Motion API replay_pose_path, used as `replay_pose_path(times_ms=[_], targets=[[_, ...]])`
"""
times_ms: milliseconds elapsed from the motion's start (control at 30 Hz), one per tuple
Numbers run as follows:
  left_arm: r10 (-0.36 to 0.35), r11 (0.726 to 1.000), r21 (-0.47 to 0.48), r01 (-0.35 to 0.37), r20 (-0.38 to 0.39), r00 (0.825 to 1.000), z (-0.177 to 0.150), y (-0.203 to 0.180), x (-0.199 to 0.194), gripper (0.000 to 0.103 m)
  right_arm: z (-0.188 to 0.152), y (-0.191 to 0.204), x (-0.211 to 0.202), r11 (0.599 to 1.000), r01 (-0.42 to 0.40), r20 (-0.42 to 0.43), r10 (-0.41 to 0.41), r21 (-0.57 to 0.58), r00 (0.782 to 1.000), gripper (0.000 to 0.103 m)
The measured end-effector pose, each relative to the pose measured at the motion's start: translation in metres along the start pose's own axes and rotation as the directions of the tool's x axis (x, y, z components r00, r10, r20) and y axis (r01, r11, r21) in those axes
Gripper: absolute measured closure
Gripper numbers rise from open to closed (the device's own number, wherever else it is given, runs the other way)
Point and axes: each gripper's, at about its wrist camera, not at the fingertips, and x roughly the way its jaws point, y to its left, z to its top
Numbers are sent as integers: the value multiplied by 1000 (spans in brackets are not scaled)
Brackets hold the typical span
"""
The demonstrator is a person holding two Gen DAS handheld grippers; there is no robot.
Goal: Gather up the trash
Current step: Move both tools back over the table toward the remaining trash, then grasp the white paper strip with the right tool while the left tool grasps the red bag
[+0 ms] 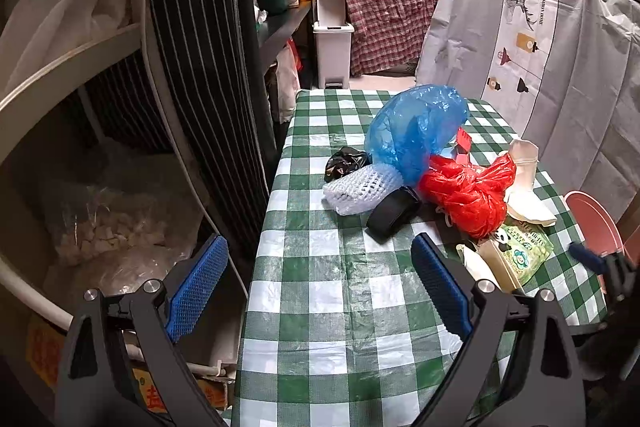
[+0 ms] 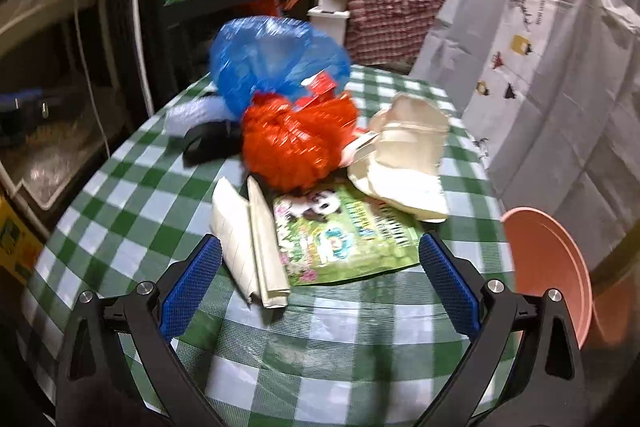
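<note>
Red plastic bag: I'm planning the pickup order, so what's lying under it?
The red plastic bag overlaps the panda wrapper's far edge and a black item. Anything beneath its middle is hidden.

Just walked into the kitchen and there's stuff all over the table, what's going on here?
A person holding two grippers is about to clear trash off the checkered table. Both the left gripper and right gripper are open and empty. The pile is untouched: a blue bag, red bag, white foam net and green panda packet, nearest the right gripper.
</note>
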Motion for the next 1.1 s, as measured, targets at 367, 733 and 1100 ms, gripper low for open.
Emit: replay_pose_path(times_ms=[367, 733, 1100], targets=[[-7, 1000, -12, 7, -3, 1000, 0, 1, 3, 13, -9, 14, 20, 999, -39, -16, 39, -32, 999, 34], [-5, 1000, 2, 5, -4, 1000, 0, -2, 3, 13, -13, 20, 26, 993, -100, -44, 97, -66, 994, 95], [-18, 1000, 12, 18, -5, 1000, -4, -8, 6, 13, -12, 20, 12, 991, -105, 0, 105, -78, 994, 101]])
